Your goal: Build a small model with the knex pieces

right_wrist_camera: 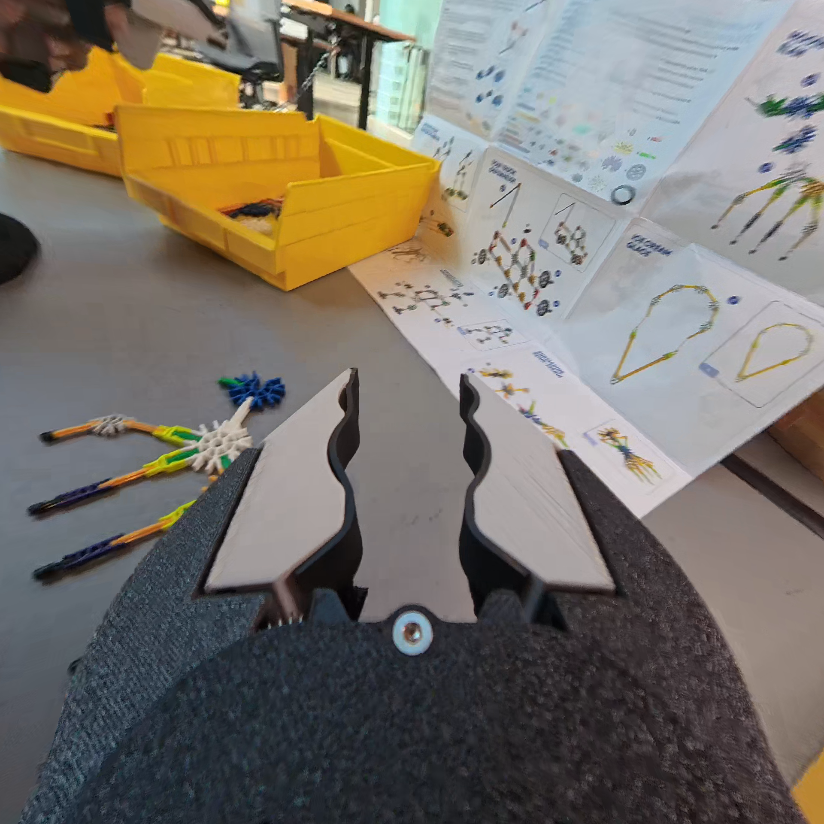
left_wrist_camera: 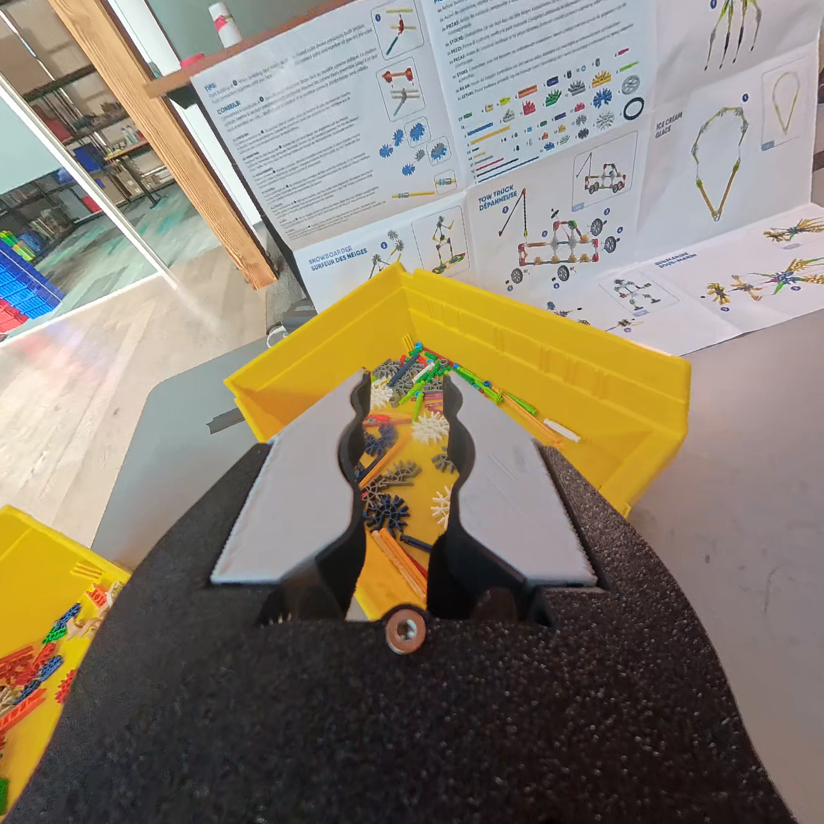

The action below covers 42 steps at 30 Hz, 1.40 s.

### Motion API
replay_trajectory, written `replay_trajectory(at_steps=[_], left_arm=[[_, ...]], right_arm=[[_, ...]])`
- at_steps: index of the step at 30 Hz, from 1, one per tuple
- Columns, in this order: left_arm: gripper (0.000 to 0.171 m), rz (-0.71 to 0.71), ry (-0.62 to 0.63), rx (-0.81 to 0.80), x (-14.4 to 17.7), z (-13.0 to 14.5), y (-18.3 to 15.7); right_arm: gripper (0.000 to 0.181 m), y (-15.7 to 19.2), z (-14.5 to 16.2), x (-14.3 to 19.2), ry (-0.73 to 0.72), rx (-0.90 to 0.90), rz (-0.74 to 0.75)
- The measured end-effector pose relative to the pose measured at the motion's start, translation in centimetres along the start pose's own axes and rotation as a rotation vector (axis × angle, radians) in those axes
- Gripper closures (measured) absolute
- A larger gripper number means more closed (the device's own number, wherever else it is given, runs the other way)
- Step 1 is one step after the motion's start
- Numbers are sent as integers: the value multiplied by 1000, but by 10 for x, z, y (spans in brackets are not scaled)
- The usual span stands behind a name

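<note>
The left claw [left_wrist_camera: 408, 379] hovers parted and empty over a yellow bin [left_wrist_camera: 557, 356] of loose rods and snowflake connectors [left_wrist_camera: 429, 427], poised for reaching in. The right claw [right_wrist_camera: 408, 379] gapes empty above bare worktop [right_wrist_camera: 178, 312], a half-built rod figure [right_wrist_camera: 214, 441] just left. A printed instruction sheet [right_wrist_camera: 624, 267] stands propped along the far edge for reference.

Printed writing shows only on the white instruction sheet [left_wrist_camera: 557, 156], propped beyond the yellow bin [left_wrist_camera: 535, 352] ahead of the left gripper [left_wrist_camera: 406, 379]: blue headings, small print, numbered circles. Ahead and right of the right gripper [right_wrist_camera: 408, 379], it is blurred.
</note>
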<state>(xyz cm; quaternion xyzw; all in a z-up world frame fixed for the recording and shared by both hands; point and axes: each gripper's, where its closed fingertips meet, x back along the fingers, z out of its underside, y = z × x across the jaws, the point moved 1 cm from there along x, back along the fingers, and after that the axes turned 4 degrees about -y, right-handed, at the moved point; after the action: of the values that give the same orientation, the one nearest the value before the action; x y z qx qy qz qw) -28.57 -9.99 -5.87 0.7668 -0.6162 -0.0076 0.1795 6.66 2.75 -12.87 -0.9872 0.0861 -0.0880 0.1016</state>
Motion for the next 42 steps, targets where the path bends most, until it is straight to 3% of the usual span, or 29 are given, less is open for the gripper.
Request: replay_trajectory(at_steps=[5,8,10,11,12,17,21,26,33,38,42], left_arm=[[140,22,1,-28,-2,-12,0],[140,50,5,-14,-7,-9,-9],[140,62,7,-9,-10,-7,-15],[140,66,9,-15,-10,-6,-17],[140,70,12,-26,-9,-6,-20],[140,95,45,-69,5,0,-22],[140,107,85,-55,16,19,-19],[141,113,107,-27,18,36,-19],[141,127,76,-25,18,30,-26],[140,111,8,17,18,27,-26],[141,128,-118,181,15,16,-37]], right_arm=[[101,73,50,8,397,-110,-467],[105,94,76,3,585,15,-538],[122,101,72,-5,617,-8,-554],[139,99,71,-5,640,7,-570],[144,97,72,-3,663,41,-603],[145,49,85,22,844,182,-670],[145,0,97,39,1019,235,-580],[143,-31,102,43,1125,337,-486],[138,-40,91,39,1034,338,-403],[137,-45,46,22,665,207,-149],[133,-30,7,10,290,-5,-6]])
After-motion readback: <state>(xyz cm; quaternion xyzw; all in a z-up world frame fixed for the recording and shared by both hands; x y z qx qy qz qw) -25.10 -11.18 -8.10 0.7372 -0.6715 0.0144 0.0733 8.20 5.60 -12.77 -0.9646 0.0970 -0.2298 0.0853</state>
